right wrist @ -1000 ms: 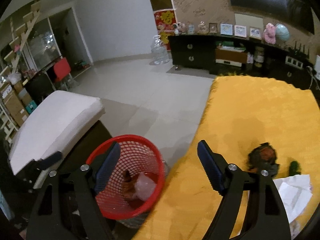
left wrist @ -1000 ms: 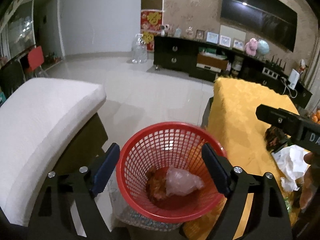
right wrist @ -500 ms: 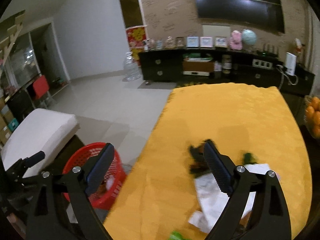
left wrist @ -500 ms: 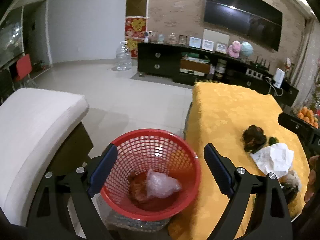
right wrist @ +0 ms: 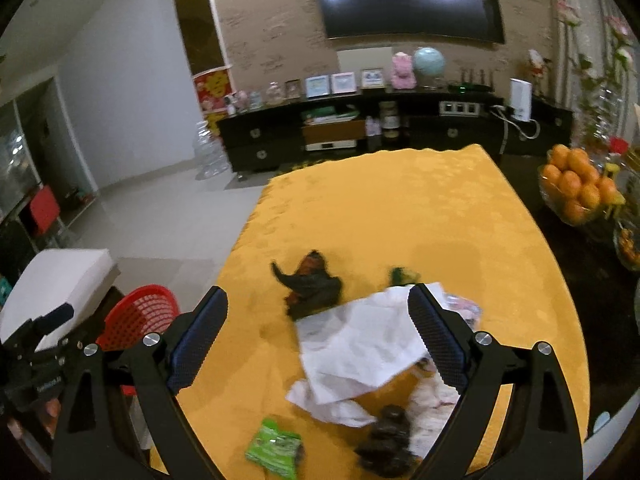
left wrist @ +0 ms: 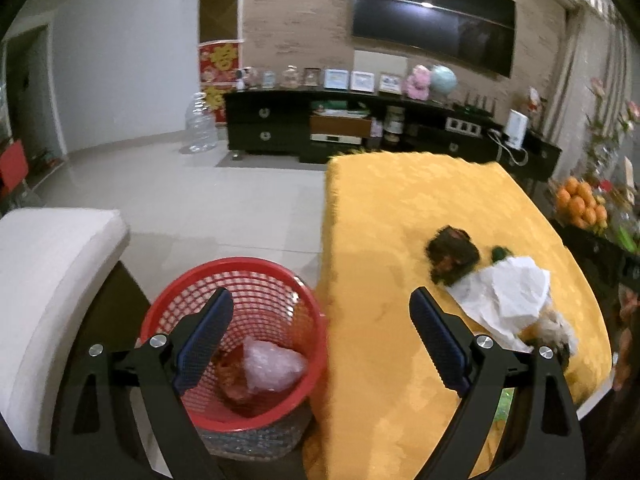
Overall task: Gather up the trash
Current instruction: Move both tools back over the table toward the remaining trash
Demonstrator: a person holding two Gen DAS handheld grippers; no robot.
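A red mesh basket (left wrist: 240,280) stands on the floor beside the yellow-covered table (left wrist: 384,208); it holds a clear crumpled bag (left wrist: 272,366) and orange scraps. My left gripper (left wrist: 320,340) is open and empty above the basket's right rim. My right gripper (right wrist: 318,334) is open and empty above the table's trash: a dark crumpled wrapper (right wrist: 314,292), white paper (right wrist: 360,340), a green packet (right wrist: 276,446) and a dark lump (right wrist: 386,440). The wrapper (left wrist: 452,254) and paper (left wrist: 504,292) also show in the left wrist view. The basket (right wrist: 140,312) shows at left in the right wrist view.
A white cushioned seat (left wrist: 44,280) stands left of the basket. A bowl of oranges (right wrist: 576,192) sits right of the table. A dark TV cabinet (right wrist: 360,132) lines the far wall. A large water bottle (left wrist: 200,126) stands on the tiled floor.
Both grippers have swung right, from over the basket toward the table. The trash pile has come under the right gripper. Both stayed open and empty.
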